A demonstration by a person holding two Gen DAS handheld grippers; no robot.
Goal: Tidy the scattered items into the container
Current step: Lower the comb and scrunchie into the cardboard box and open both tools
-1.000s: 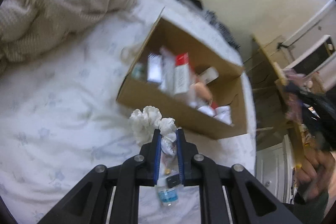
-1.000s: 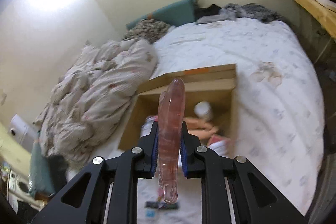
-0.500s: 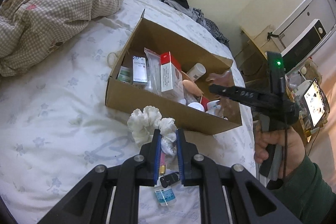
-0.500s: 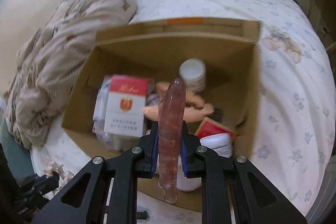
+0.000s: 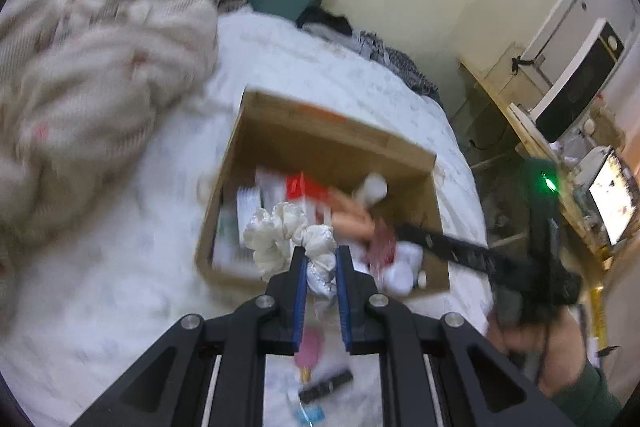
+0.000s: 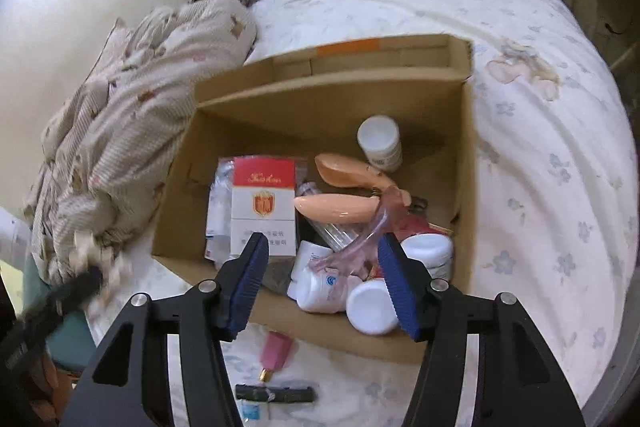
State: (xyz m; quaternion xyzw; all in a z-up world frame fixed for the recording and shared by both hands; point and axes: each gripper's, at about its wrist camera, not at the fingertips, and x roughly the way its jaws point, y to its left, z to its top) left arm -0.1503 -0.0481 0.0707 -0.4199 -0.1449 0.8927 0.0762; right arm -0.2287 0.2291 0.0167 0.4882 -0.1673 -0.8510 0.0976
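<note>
Two grippers hang over the box (image 6: pixel 464 163): the right gripper (image 6: pixel 322 279) spread wide and empty above its 6 o'clock edge, the left gripper (image 5: pixel 321 269) pinching a white scrunchie (image 5: pixel 288 231) above its 7 o'clock corner. Next it must be let go over the inside. A pink stick (image 6: pixel 276 351) lies outside

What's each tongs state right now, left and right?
Left tongs: closed on the white scrunchie.
Right tongs: open, holding nothing, above the cardboard box.
</note>
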